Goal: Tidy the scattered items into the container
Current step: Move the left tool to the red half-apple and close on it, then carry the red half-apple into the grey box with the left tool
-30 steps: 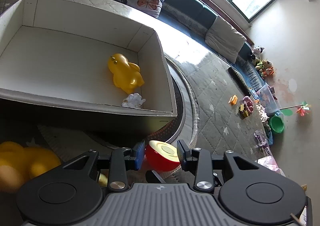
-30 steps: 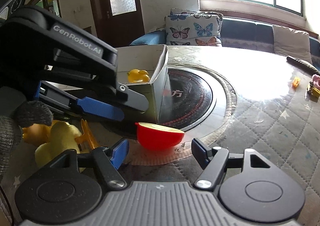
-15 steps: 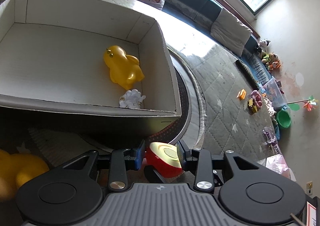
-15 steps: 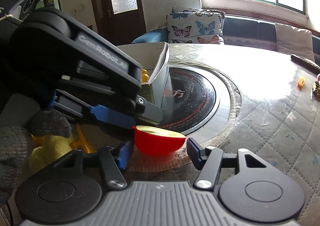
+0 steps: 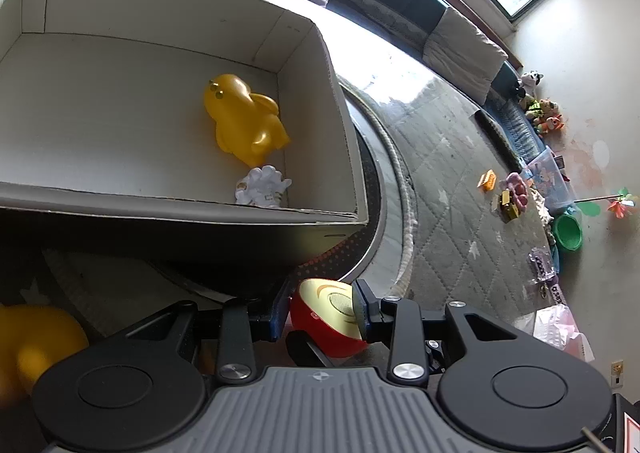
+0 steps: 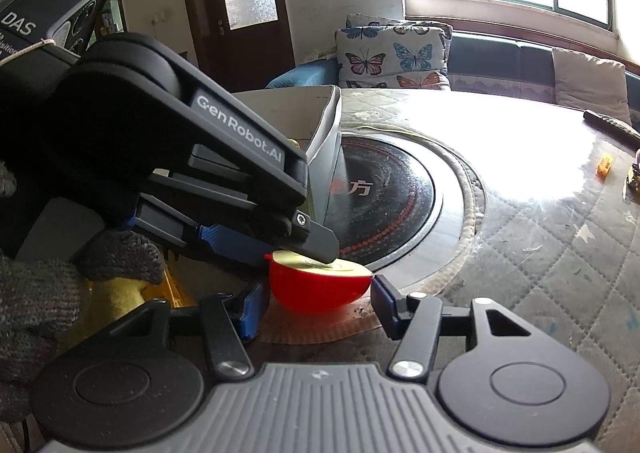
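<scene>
My left gripper is clenched on the red apple half, my right gripper released beside it; next, I'd lift it toward 11 o'clock into the box.

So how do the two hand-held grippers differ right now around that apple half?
The left hand-held gripper is shut on the red apple half, one finger lying across its cut face. The right hand-held gripper is open, its fingers standing apart on either side of the apple half. Both have blue pads.
</scene>
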Available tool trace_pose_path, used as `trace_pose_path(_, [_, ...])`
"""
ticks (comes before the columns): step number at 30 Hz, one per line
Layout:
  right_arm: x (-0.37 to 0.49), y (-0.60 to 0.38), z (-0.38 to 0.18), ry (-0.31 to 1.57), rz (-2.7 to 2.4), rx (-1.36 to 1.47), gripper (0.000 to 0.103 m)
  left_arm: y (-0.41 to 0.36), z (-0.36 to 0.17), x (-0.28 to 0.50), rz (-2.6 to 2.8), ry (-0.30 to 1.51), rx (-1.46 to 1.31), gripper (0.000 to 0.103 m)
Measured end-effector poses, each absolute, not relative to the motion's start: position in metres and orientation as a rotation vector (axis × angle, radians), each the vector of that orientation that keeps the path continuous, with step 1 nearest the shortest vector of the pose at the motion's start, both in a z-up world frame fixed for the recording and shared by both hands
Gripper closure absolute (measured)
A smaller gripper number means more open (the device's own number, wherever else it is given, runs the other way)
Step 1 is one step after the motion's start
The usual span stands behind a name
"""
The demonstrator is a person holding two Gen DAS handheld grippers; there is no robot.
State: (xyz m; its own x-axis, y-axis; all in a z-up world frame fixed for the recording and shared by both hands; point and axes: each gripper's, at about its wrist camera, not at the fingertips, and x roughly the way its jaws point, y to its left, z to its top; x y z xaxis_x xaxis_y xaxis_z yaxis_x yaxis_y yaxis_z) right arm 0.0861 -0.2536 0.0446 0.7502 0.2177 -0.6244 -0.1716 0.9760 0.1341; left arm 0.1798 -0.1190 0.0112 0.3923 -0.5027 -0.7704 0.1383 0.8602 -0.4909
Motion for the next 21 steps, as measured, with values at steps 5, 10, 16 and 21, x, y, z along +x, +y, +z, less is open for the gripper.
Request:
trace_pose_path(5, [0.081,-0.252,0.053,0.669,0.212,0.064,0.047,-0.116,0.02,0.175,-0.429,1.072,-0.385,0.067])
trace_pose_path(10, [0.076,-0.249,0.068,0.631,0.217,0.051,0.047,-0.109,0.036,0.17,-0.435,1.031,-0.403,0.067])
trace_pose_path(16, [0.074,-0.241,0.086,0.58,0.231,0.027,0.047,-0.1,0.054,0.165,-0.44,0.98,-0.427,0.067])
trace_pose_path(21, [0.078,-0.232,0.101,0.54,0.251,0.009,0.047,-0.085,0.07,0.166,-0.432,0.932,-0.456,0.067])
